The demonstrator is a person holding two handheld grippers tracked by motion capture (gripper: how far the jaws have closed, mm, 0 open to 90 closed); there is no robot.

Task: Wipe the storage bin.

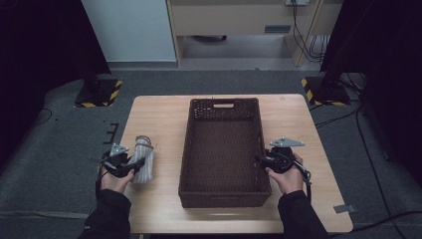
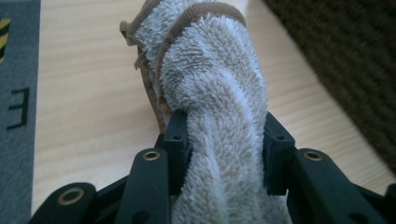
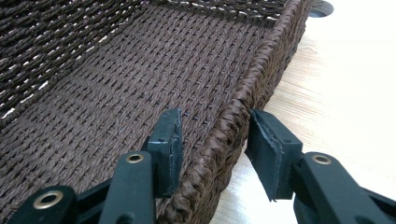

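Towel (image 2: pixel 219 107) fills the space between the jaws of my left gripper (image 2: pixel 223 149), and both pads press into the pale, twisted terry cloth, so I am pinching it at about mid-length. From above, my left gripper (image 1: pixel 123 163) sits at the near left of the wooden table (image 1: pixel 159 112), with the rolled towel (image 1: pixel 143 160) lying just left of the brown woven basket (image 1: pixel 195 149) but apart from it. The roll's long axis runs away from me, roughly parallel to the basket's long left wall, its brown-trimmed end pointing to the far edge. It seems to rest on the table, though the view from above is too small to say whether it has lifted.

The basket lies to the right of the towel, so my left hand is the nearer one for carrying it over the wall.

My right gripper (image 3: pixel 212 149) straddles the basket's right rim (image 3: pixel 233 126), one jaw inside, one outside. The jaws stand apart and neither pad clearly presses the weave; a gap shows on the outer side. From above, that right gripper (image 1: pixel 278 160) is at the near end of the right wall.
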